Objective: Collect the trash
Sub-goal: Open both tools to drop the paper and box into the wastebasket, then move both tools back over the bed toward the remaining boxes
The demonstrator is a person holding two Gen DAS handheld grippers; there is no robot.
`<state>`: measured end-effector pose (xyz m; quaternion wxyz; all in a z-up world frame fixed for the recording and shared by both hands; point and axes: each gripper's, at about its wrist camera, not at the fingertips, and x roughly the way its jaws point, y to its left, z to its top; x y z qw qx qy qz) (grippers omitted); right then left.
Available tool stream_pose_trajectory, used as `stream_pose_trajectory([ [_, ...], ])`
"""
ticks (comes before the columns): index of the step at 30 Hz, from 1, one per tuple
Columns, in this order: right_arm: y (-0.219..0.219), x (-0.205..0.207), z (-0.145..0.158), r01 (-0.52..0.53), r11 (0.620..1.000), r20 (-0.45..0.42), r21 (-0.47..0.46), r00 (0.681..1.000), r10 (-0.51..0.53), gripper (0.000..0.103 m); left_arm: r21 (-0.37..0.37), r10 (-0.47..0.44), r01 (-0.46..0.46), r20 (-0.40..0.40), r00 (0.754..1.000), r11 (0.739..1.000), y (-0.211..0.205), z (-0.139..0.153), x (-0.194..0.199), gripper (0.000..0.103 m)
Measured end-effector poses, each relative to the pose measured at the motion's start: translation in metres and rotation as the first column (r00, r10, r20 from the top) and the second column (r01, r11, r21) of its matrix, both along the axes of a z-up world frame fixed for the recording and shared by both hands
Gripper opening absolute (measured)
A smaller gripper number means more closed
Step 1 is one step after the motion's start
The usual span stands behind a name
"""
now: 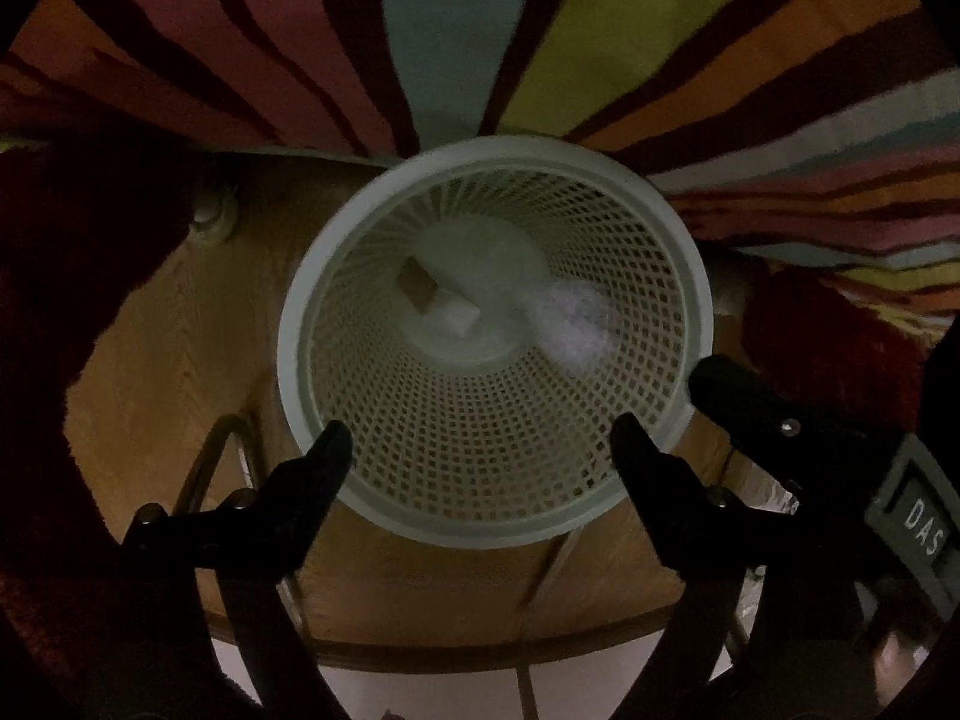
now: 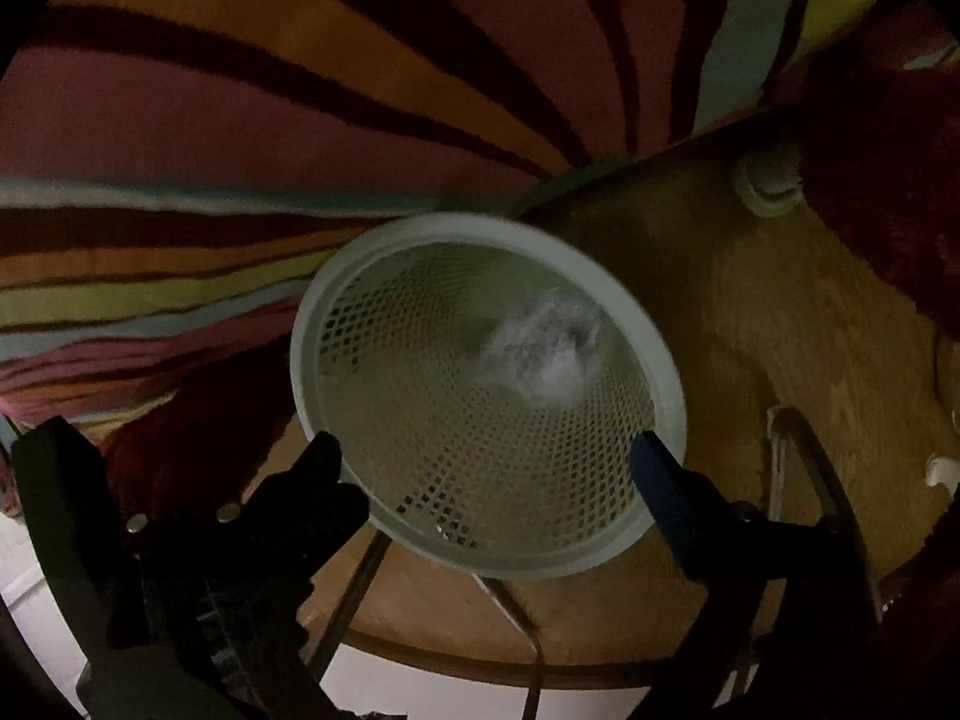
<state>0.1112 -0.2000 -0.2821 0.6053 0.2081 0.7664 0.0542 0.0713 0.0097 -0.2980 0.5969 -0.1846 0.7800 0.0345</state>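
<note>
In the left wrist view, the left gripper [image 1: 480, 444] hangs over a white mesh wastebasket [image 1: 672, 420] that fills the middle of the frame, its jaws spread wide with nothing between the pads. Down in the basket, a crumpled whitish wad [image 1: 573, 324] shows blurred at centre right, apparently in mid-fall or just landed; a small brown piece [image 1: 417, 286] and a pale flat scrap [image 1: 459, 318] already lie on the bottom at centre left. One finger of the right gripper [image 1: 744, 405] reaches in from the right edge, just beside the rim. The basket stands on a wooden surface [image 1: 168, 360] with a striped rug [image 1: 456, 30] across the top of the frame. In the right wrist view, the right gripper [image 2: 489, 459] likewise points down into the wastebasket [image 2: 306, 360], jaws wide apart and empty, the rim lying between its fingertips at the lower centre. The crumpled wad [image 2: 543, 348] appears right of centre inside the mesh, smeared by motion. A small round white object [image 2: 768, 186] sits on the wood in the upper right; whether it is trash I cannot tell. Judging from this, several pieces are deposited and both grippers are free, so what is left depends on litter outside these frames.
</note>
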Motion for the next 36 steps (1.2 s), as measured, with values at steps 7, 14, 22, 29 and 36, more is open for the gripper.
stream_pose_trajectory([
  [7,-0.001,0.0,-0.006,0.019,1.0,-0.016,-0.005,1.0,-0.019,0.092,-0.001,-0.008,0.008,0.002,1.0,1.0,-0.004,0.002,0.002,0.086],
  [14,0.002,-0.001,-0.002,0.014,1.0,0.001,-0.003,1.0,-0.014,0.092,0.003,-0.013,0.013,0.007,1.0,1.0,-0.004,0.002,0.001,0.086],
  [22,-0.001,-0.004,0.008,0.013,1.0,0.027,0.005,1.0,-0.013,0.092,0.014,-0.008,0.008,0.04,0.999,1.0,-0.001,0.01,-0.003,0.086],
  [29,0.006,-0.008,0.019,-0.025,1.0,0.072,0.001,0.997,0.025,0.092,0.006,0.019,-0.02,0.087,0.996,1.0,0.006,0.025,-0.008,0.086],
  [36,0.003,-0.012,0.038,-0.016,1.0,0.151,0.008,0.988,0.015,0.092,-0.004,0.025,-0.024,0.132,0.991,1.0,0.009,0.044,-0.013,0.086],
])
